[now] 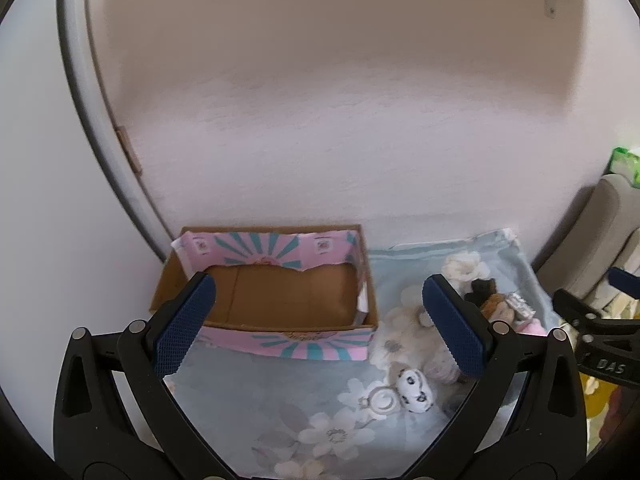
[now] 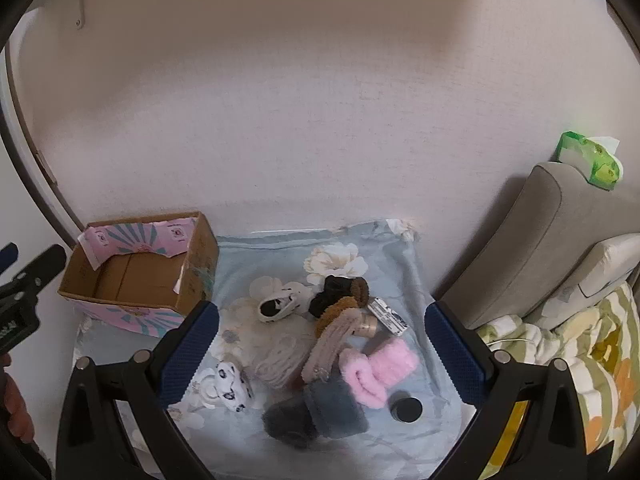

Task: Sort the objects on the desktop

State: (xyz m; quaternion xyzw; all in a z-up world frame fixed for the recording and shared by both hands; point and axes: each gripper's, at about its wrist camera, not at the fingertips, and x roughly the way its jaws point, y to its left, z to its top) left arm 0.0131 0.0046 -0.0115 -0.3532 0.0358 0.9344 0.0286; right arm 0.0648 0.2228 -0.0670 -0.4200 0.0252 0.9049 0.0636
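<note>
An open cardboard box [image 1: 276, 300] with pink and teal print stands at the back left of the floral cloth [image 1: 288, 400]; it also shows in the right wrist view [image 2: 132, 280]. Its inside looks bare. A heap of small things lies on the cloth: a white spotted soft piece [image 2: 232, 384], a white and black one [image 2: 280, 300], brown and black fuzzy rings [image 2: 344, 296], a pink fuzzy piece [image 2: 380, 368], a grey fuzzy piece [image 2: 320, 408], a black round lid [image 2: 408, 408]. My left gripper [image 1: 320, 328] is open above the box front. My right gripper [image 2: 320, 352] is open above the heap.
A pale wall [image 2: 320, 120] rises right behind the cloth. A grey cushion [image 2: 532, 240] with a green tissue pack [image 2: 592, 160] stands at the right, with a patterned blanket [image 2: 580, 352] beside it. A curved white frame [image 1: 92, 120] runs up the left.
</note>
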